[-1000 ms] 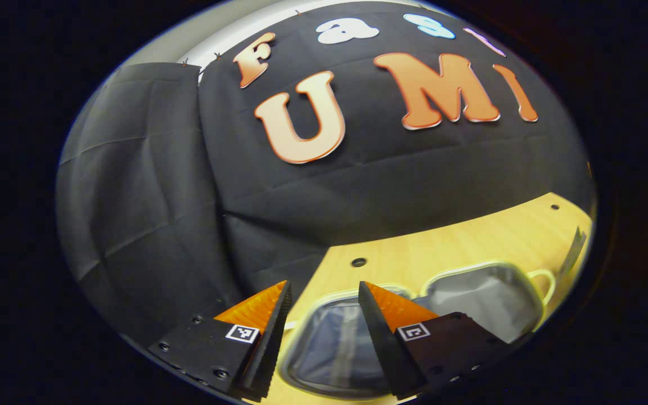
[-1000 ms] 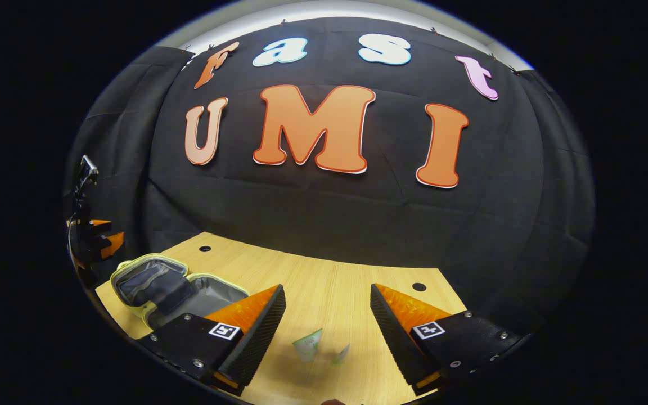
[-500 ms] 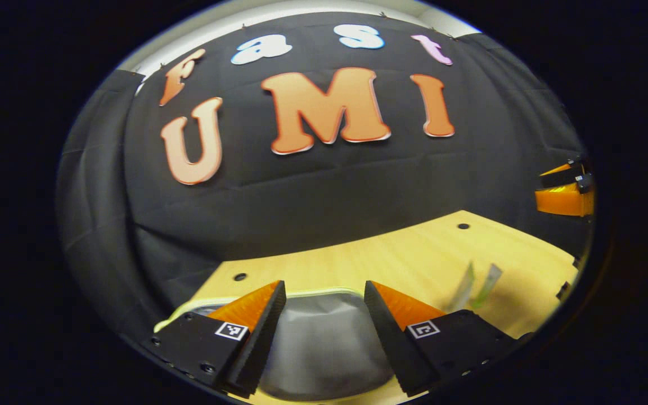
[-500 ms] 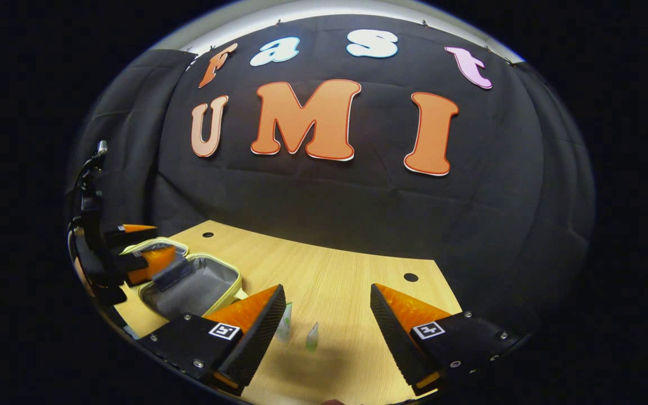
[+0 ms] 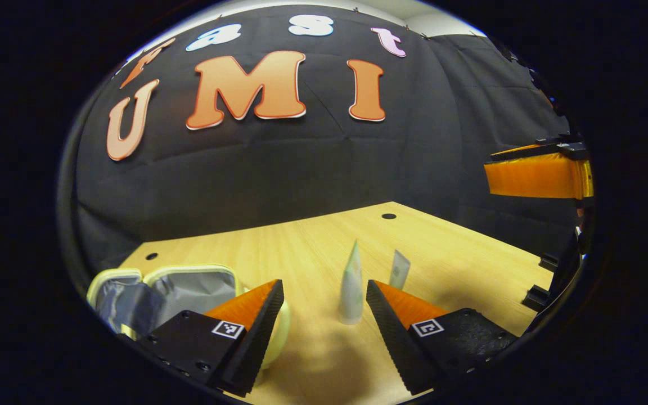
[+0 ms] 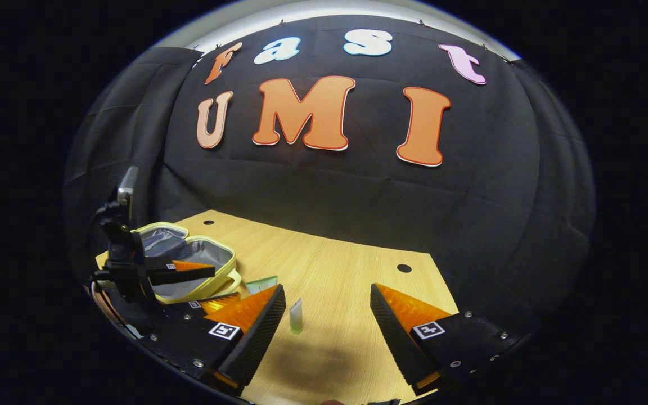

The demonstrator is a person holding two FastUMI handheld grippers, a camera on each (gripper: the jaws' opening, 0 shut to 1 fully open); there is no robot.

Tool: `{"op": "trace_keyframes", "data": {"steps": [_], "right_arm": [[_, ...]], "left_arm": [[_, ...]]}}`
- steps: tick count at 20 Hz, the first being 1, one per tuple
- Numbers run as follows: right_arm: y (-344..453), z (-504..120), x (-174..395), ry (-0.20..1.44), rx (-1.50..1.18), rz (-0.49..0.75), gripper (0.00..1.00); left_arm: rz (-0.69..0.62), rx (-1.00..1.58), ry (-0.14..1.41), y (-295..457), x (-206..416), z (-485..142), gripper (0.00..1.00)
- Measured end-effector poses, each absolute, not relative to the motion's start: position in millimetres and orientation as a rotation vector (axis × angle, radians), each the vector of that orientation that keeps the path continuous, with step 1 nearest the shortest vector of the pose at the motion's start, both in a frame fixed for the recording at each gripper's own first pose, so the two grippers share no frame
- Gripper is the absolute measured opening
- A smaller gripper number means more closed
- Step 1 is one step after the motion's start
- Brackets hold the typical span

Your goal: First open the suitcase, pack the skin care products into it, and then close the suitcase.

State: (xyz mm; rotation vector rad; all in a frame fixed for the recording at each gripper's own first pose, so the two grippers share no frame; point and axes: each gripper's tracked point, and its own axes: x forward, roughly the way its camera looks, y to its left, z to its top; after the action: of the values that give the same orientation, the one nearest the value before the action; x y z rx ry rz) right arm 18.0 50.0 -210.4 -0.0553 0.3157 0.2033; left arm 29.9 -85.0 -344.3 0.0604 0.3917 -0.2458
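Observation:
The small suitcase (image 5: 189, 287), yellow-rimmed with grey lining, lies open on the wooden table (image 5: 301, 242) at the left of the left gripper view. A pale skin care tube (image 5: 351, 284) stands upright just ahead of my left gripper (image 5: 323, 284), which is open and not touching it. A second small tube (image 5: 399, 269) stands a little farther right. In the right gripper view my right gripper (image 6: 328, 289) hangs open above the table, a small tube (image 6: 296, 315) beside its left finger. The suitcase (image 6: 189, 261) and the left gripper (image 6: 216, 287) are at the left there.
The black cloth wall closes off the back of the table (image 6: 346, 270). Round holes (image 6: 404, 268) mark the tabletop near its far edge. My right gripper (image 5: 532, 177) hovers at the right edge of the left gripper view, above the table.
My left gripper has swung from over the open suitcase to the right, and the tubes now stand just ahead of it. The right gripper has barely moved.

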Motion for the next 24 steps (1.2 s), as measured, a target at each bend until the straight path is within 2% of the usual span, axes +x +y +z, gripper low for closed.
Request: {"op": "trace_keyframes", "data": {"steps": [3, 4, 7, 10, 11, 13, 22, 24], "right_arm": [[49, -234, 16, 0.332, -0.06, 0.206, 0.96], [51, -241, 17, 0.337, -0.058, 0.21, 0.96], [54, -264, 19, 0.354, -0.05, 0.207, 0.96], [55, -288, 22, 0.371, -0.037, 0.201, 0.96], [56, -296, 22, 0.378, -0.032, 0.199, 0.96], [58, -311, 26, 0.402, -0.02, 0.202, 0.96], [96, -351, 53, 0.52, -0.005, 0.312, 0.96], [106, -366, 60, 0.54, -0.013, 0.345, 0.92]], "left_arm": [[-0.262, 0.01, 0.421, -103, 46, -376, 0.92], [-0.268, -0.008, 0.427, -109, 50, -385, 0.86], [-0.288, -0.037, 0.45, -124, 69, -412, 0.83], [-0.31, -0.046, 0.448, -133, 84, -426, 0.47], [-0.324, -0.038, 0.431, -134, 84, -420, 0.46], [-0.333, -0.026, 0.432, -132, 84, -420, 0.36], [-0.266, -0.051, 0.442, -95, 64, -348, 0.39], [-0.231, -0.057, 0.427, -79, 61, -325, 0.38]]}}
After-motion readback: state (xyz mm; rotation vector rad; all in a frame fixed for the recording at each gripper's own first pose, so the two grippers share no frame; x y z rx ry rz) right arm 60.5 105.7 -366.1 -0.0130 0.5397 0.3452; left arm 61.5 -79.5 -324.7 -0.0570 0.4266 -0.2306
